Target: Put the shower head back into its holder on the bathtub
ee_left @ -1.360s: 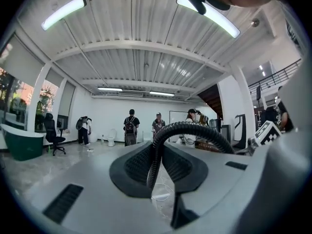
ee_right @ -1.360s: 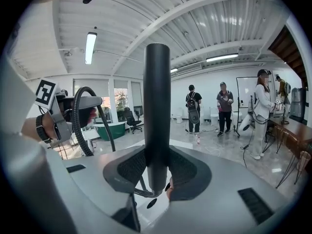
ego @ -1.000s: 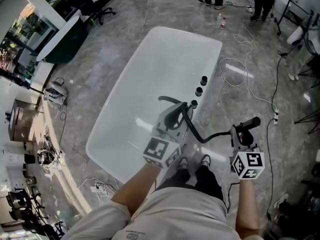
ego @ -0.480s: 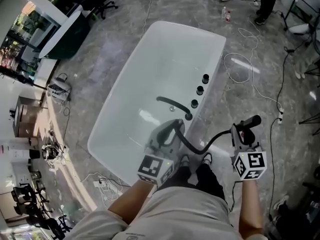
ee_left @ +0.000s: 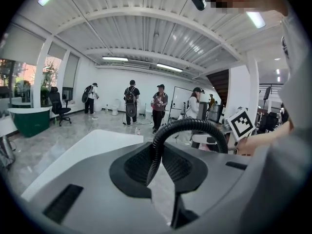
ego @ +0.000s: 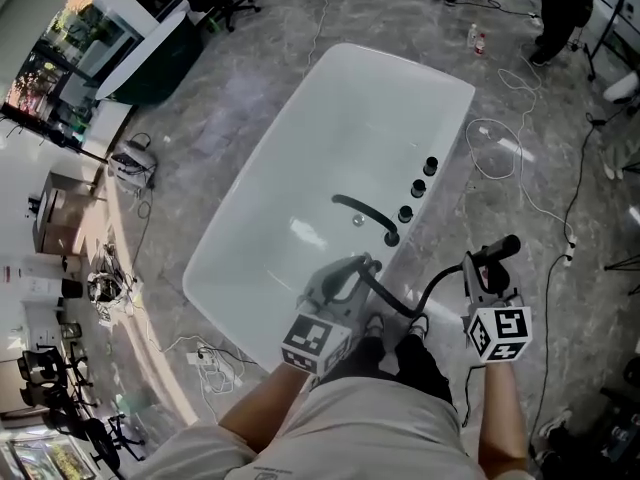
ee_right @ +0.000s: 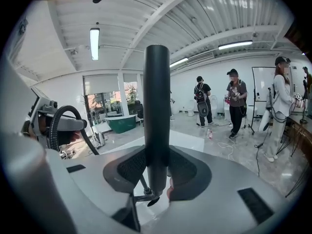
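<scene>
Beside the bathtub [ego: 300, 158], the right claw [ee_right: 157, 172] grips the shower head [ee_right: 157, 106] while the left claw [ee_left: 155, 165] pinches its hose [ee_left: 187, 122], probably to keep it from dragging.

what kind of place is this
Probably a showroom or studio hall, not a home bathroom: a bathtub stands on an open floor, with an office chair and people standing about.

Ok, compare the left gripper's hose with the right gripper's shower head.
The hose is thin and ribbed; the shower head is thick and smooth. The hose arches in the left gripper; the shower head stands straight in the right gripper. Both are black and clamped.
</scene>
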`<state>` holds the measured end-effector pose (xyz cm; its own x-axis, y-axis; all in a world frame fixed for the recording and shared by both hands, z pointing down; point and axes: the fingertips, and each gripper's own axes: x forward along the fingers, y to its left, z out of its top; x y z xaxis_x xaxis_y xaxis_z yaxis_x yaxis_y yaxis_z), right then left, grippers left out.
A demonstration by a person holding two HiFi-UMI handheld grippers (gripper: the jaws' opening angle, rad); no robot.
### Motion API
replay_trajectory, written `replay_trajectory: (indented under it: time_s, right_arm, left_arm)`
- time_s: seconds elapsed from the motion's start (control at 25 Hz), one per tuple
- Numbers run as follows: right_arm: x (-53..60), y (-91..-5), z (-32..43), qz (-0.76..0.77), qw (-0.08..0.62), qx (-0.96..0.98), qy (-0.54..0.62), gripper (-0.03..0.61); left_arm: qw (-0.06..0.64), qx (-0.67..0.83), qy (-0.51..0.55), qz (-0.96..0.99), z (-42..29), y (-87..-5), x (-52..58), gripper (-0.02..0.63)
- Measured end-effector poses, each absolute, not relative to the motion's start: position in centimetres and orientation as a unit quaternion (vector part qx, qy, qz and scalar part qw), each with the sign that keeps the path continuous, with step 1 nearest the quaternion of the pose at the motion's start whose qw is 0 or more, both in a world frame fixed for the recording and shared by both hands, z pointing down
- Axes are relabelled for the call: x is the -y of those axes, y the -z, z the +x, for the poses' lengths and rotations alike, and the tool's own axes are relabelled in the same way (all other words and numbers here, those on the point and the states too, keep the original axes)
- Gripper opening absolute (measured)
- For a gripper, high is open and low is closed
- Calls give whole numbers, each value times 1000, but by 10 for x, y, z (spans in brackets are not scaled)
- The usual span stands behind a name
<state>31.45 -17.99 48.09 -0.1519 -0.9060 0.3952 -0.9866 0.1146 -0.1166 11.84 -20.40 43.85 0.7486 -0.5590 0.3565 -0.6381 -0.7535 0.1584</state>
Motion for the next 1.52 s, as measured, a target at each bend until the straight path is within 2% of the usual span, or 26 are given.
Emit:
replay_trajectory:
  time_s: [0.36,0.56,0.84,1.24,1.52]
  right_arm:
    - [180,-471,326,651,122,731,-164,140]
    - [182,-459,332,657,117,727,-159,140]
    - [191,-443,347,664,99,726,-150,140]
    - [194,-451,332,654,104,734,-148,140]
    - [195,-437,323,635,62,753,-163,140]
  left_arm:
    - [192,301,-160,920,128,-521,220,60]
    - [210,303,-208,906,120,-571,231,60]
    - [189,305,-268,894,101,-581,225,60]
    - [189,289,-339,875,103,-666,217,61]
    - [209,274,-367,864,111,-751,215,60]
